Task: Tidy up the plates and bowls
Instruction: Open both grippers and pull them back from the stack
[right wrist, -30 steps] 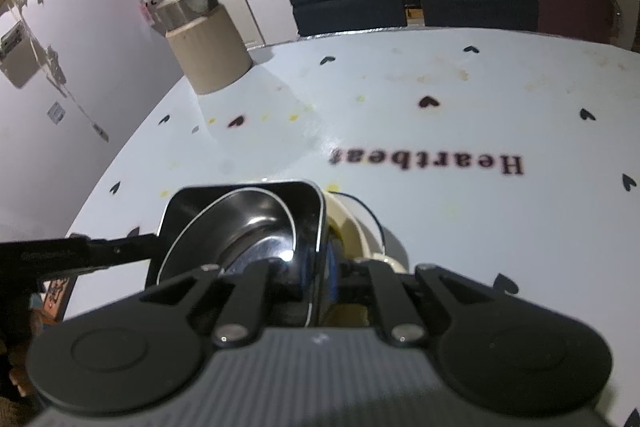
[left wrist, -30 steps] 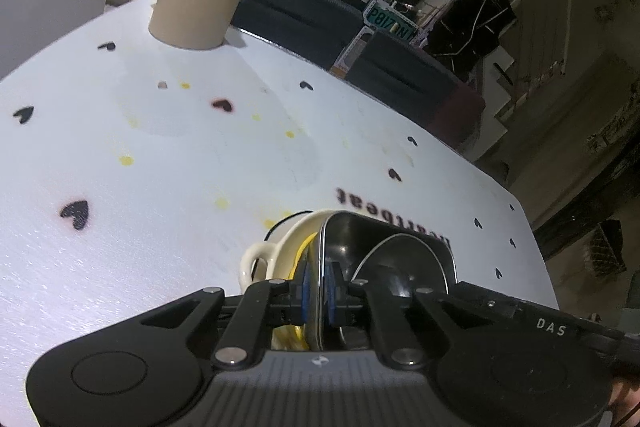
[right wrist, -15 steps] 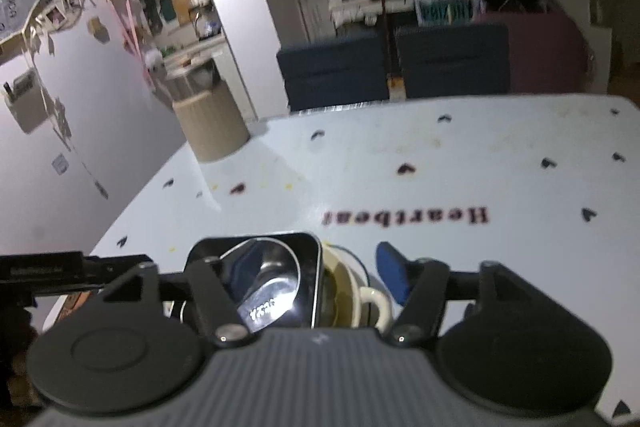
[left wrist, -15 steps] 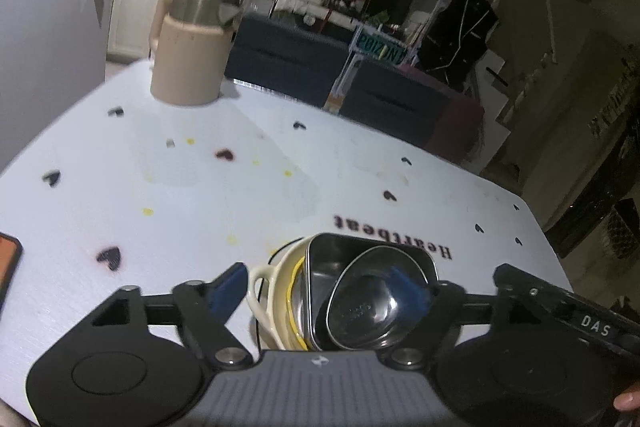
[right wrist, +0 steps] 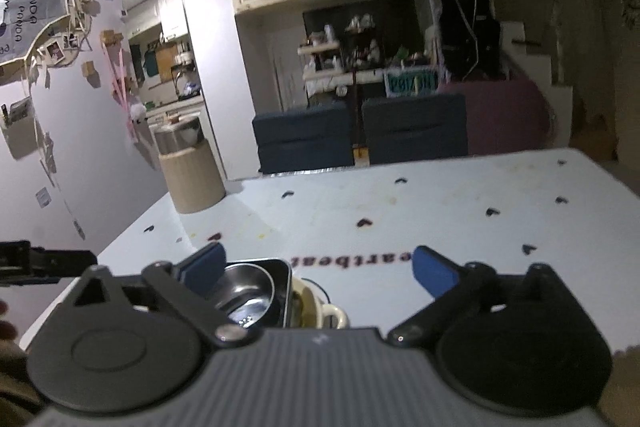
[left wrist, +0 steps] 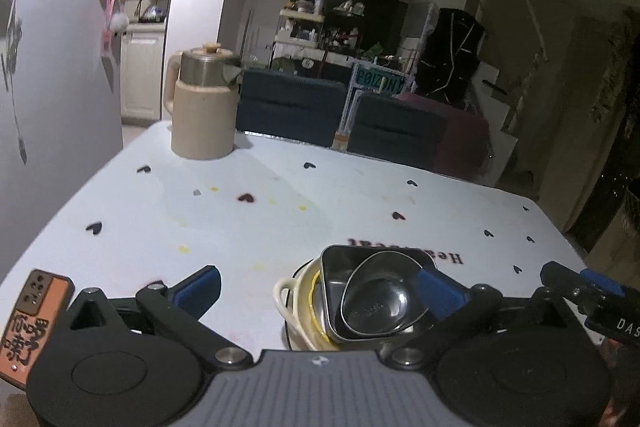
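A stack of dishes stands on the white table (left wrist: 280, 219): a small round steel bowl (left wrist: 380, 303) sits in a square steel dish (left wrist: 340, 267), which sits in a cream handled bowl (left wrist: 292, 303). My left gripper (left wrist: 316, 287) is open, raised above and behind the stack, holding nothing. My right gripper (right wrist: 316, 267) is open and empty too. In the right wrist view the steel bowl (right wrist: 244, 291), square dish (right wrist: 280, 279) and cream bowl (right wrist: 320, 311) lie below it. The right gripper's tip shows in the left wrist view (left wrist: 592, 287).
A beige kettle (left wrist: 202, 107) stands at the table's far left corner, also in the right wrist view (right wrist: 188, 167). An orange phone (left wrist: 32, 319) lies at the near left edge. Dark blue chairs (left wrist: 292, 111) stand behind the table's far edge.
Both grippers were shut on the square steel dish's rim. They have opened, let go and pulled up and back. The stack stays on the table.
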The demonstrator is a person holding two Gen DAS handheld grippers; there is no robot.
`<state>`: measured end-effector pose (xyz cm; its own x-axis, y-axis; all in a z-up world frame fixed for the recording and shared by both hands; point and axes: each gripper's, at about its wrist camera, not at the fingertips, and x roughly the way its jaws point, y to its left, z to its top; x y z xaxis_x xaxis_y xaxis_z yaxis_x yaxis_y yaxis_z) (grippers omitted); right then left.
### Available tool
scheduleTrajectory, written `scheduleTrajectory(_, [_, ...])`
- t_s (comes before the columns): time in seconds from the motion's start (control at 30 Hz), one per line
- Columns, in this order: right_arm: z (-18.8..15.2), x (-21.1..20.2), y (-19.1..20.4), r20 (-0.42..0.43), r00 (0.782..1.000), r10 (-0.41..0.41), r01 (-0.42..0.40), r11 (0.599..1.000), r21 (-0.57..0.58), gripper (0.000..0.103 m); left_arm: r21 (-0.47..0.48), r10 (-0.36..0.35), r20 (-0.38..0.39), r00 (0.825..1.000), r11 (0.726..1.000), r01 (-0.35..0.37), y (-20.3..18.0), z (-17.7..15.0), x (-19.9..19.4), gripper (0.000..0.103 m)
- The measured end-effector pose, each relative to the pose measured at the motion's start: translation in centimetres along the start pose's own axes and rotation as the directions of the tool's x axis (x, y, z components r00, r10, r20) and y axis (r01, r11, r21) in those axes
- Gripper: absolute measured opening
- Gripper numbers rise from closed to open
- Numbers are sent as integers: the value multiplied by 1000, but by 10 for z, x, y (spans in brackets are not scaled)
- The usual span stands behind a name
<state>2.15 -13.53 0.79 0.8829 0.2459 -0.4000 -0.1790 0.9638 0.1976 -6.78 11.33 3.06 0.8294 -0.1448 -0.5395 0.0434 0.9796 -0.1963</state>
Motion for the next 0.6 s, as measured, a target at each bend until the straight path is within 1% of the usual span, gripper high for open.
scheduleTrajectory(0.13, [-9,-14,2,25,999,-26,26,999,-28,103,26,-7,19,1000,1000,7,-5,-7,-9,103])
scheduleTrajectory(0.27, [-18,-25,2,43,998,-49,51,998,-48,103,52,6,30,1000,999,-7,-7,-14,-15,103])
scheduleTrajectory(0.4, [-26,-35,4,65,996,-66,70,995,-69,103,81,20,23,1000,996,-22,-8,-23,-18,103])
scheduleTrajectory(0.6, [-32,-39,2,64,995,-73,78,994,-75,103,110,46,21,999,993,-49,-10,-36,-22,103])
